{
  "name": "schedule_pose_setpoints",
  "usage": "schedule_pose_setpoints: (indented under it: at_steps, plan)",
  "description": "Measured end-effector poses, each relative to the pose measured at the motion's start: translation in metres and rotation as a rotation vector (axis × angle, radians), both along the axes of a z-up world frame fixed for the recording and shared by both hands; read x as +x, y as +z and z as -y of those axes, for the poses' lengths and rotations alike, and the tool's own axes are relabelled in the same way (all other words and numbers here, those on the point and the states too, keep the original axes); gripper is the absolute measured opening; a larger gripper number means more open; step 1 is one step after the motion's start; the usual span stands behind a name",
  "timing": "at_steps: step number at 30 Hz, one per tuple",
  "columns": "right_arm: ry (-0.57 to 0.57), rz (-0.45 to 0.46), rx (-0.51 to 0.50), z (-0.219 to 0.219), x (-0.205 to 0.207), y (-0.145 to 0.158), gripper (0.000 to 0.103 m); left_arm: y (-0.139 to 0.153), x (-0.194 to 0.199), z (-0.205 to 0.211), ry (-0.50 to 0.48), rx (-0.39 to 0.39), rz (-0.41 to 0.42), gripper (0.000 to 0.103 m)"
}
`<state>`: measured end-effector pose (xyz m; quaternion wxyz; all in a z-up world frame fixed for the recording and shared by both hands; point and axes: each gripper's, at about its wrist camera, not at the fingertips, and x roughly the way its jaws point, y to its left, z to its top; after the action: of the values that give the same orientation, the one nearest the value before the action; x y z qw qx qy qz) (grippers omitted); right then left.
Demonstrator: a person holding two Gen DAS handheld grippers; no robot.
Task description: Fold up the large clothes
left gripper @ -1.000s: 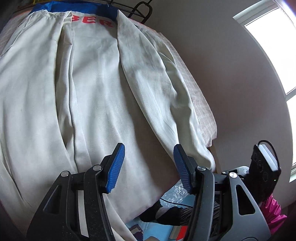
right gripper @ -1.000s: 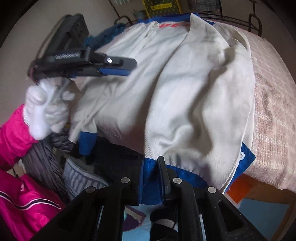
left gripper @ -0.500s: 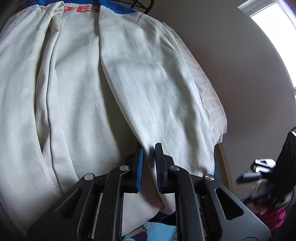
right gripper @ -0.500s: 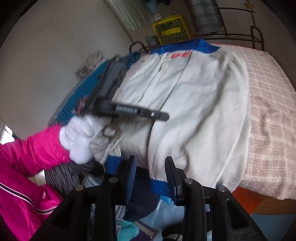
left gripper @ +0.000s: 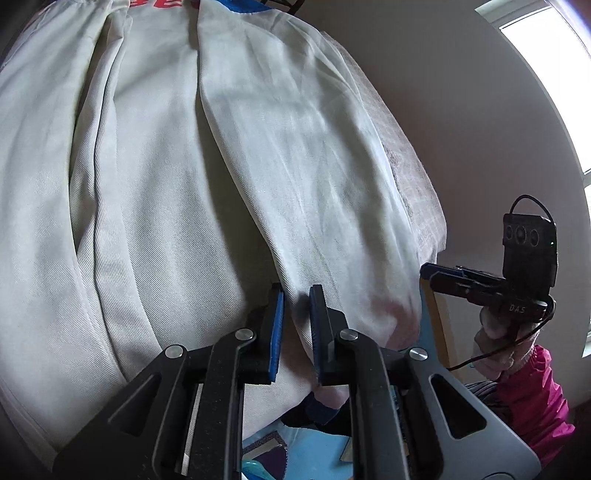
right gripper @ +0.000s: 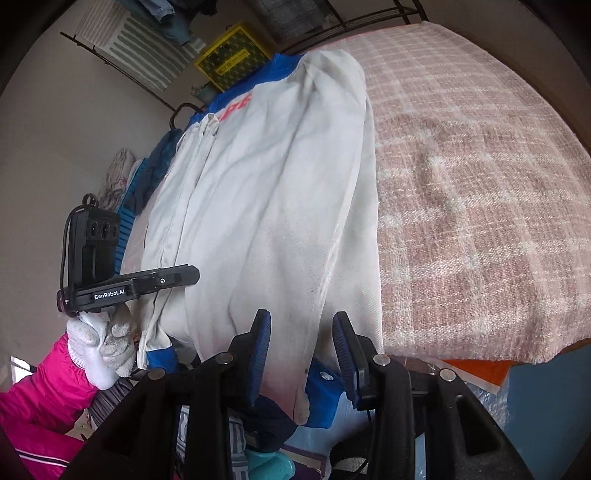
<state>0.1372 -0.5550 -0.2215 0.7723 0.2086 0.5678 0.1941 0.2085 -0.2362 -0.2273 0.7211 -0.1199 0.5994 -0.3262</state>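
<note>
A large white jacket (left gripper: 177, 192) with a blue collar and red letters lies spread on the bed, one sleeve folded lengthwise over its body. My left gripper (left gripper: 297, 291) sits at the near edge of that folded sleeve, shut on the white cloth. From the right wrist view it shows side-on (right gripper: 195, 274), held by a white-gloved hand (right gripper: 103, 343). My right gripper (right gripper: 302, 317) stands open at the bed's near edge. The sleeve's lower end (right gripper: 291, 354) hangs between its blue pads without being pressed. It also appears at the right of the left wrist view (left gripper: 430, 272).
A pink and white checked blanket (right gripper: 480, 184) covers the bed to the right of the jacket. A yellow crate (right gripper: 232, 62) and a black metal rail (right gripper: 369, 20) stand beyond the bed's far end. Clothes and blue items (right gripper: 269, 454) crowd the floor below the near edge. A pink sleeve (right gripper: 40, 402) is at the lower left.
My left gripper went from open to shut on the sleeve's edge. My right gripper let go of the blue hem, opened, rolled and slid right along the bed edge.
</note>
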Motion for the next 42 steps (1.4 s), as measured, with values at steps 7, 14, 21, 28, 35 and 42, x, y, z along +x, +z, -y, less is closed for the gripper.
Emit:
schedule_pose_setpoints:
  at_steps: [7, 14, 21, 28, 35, 42]
  plan:
    - [0.07, -0.017, -0.005, -0.013, -0.019, -0.006, 0.035, -0.003, -0.005, 0.008, -0.029, 0.009, 0.006, 0.011]
    - [0.151, -0.071, 0.051, -0.033, -0.032, -0.017, 0.004, -0.008, 0.0, 0.017, -0.033, 0.005, 0.01, 0.011]
    - [0.054, 0.086, 0.213, 0.002, -0.036, 0.026, 0.001, -0.008, -0.004, 0.02, -0.047, 0.013, 0.02, 0.011]
    - [0.065, -0.041, -0.016, -0.009, -0.033, -0.018, 0.001, -0.008, -0.008, 0.029, -0.053, 0.014, 0.031, 0.011]
    - [0.13, -0.025, -0.089, -0.02, -0.027, -0.014, 0.02, -0.01, -0.009, 0.029, -0.061, -0.014, 0.008, 0.011]
    - [-0.008, 0.111, -0.053, 0.008, 0.025, 0.024, 0.042, -0.009, -0.006, 0.049, -0.075, -0.005, 0.025, 0.011]
